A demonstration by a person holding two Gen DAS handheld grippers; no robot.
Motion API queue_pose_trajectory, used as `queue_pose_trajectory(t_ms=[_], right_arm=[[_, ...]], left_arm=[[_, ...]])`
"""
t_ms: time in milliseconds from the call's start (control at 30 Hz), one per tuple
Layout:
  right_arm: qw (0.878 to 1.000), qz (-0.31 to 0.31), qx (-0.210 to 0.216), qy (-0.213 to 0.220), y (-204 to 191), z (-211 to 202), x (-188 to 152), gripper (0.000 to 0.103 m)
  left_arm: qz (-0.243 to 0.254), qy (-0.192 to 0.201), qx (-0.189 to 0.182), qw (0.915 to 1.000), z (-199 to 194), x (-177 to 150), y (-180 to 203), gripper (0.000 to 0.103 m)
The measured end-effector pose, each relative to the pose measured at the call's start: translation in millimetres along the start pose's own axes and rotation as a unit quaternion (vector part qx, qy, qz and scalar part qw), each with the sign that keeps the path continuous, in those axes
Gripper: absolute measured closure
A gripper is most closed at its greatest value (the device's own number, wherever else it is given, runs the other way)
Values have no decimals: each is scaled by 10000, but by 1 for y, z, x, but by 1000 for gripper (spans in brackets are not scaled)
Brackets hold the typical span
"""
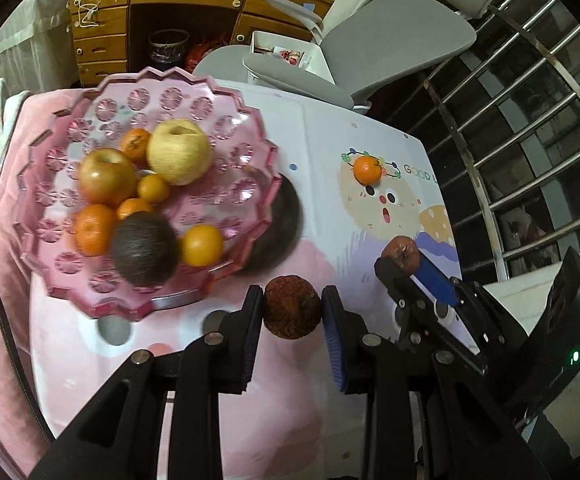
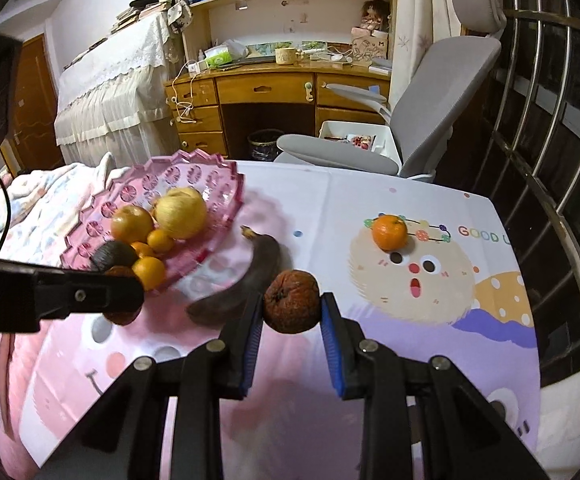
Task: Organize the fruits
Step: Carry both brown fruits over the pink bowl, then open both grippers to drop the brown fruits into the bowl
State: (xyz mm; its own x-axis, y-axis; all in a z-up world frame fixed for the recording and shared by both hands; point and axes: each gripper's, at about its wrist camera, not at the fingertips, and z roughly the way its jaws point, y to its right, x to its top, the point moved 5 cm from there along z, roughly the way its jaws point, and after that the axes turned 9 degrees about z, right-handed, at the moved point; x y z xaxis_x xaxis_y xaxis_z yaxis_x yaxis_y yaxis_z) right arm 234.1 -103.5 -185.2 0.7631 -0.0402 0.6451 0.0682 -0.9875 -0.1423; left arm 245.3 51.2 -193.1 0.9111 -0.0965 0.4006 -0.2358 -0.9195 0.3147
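We have each claw, left [image 1: 292, 312] and right [image 2: 291, 301], clamped on a shrivelled brown fruit [image 1: 292, 306] [image 2: 291, 301] above the patterned surface [image 2: 370, 340], apparently mid-carry; next comes releasing them into the pink scalloped plastic bowl [image 1: 225, 96].

"GOOD U" in colourful letters on the cartoon table cover [image 2: 430, 320], right side of the right wrist view, cut off after the U, same letters at the right of the left wrist view, "ot.AI" mirrored in white on the left gripper [image 2: 123, 300], far left edge
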Motion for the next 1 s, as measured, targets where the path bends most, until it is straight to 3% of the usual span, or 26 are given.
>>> queue_pose_trajectory(t_ms=[400,1000], right_arm=[[9987,439,-167,173,-56,2,3,74],[9947,1014,-116,107,-110,41,21,74]], left_arm=[[408,10,11,9992,-41,-2,-63,75],[589,-104,151,9981,-39,14,-145,75]])
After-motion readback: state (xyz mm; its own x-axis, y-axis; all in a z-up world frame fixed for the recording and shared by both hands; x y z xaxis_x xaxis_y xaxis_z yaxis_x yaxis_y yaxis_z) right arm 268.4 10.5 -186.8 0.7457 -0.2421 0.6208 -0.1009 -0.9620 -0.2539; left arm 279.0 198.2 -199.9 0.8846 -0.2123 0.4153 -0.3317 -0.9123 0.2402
